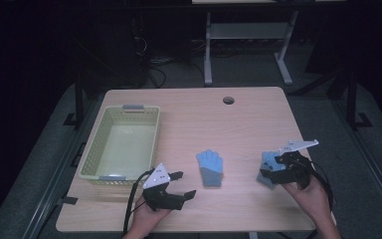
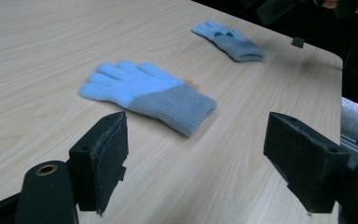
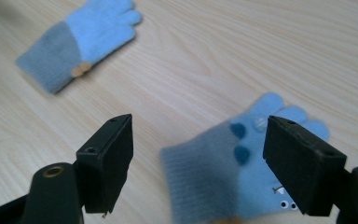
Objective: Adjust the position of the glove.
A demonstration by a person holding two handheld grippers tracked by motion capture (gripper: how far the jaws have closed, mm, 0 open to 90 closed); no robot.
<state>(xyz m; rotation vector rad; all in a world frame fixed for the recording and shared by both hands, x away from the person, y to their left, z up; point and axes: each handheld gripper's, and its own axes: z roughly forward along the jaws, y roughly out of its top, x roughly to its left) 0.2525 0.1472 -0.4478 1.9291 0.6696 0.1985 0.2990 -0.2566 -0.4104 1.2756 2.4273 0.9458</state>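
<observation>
Two blue gloves with grey cuffs lie flat on the wooden table [image 1: 238,124]. The middle glove [image 1: 210,168] [image 2: 147,95] [image 3: 81,39] rests palm down, ahead of my left gripper [image 1: 183,184] [image 2: 196,161], which is open and holds nothing. The right-hand glove [image 1: 266,167] [image 2: 228,39] [image 3: 240,168], with dark blue dots and small eyes on it, lies directly under my right gripper [image 1: 271,168] [image 3: 198,163]. That gripper stands open just above it, jaws on either side of the cuff.
A pale green plastic basket [image 1: 94,149] stands at the table's left side, with nothing in it. A round cable hole [image 1: 228,100] sits near the far edge. The floor beyond the table is dark, with a white table frame [image 1: 248,35].
</observation>
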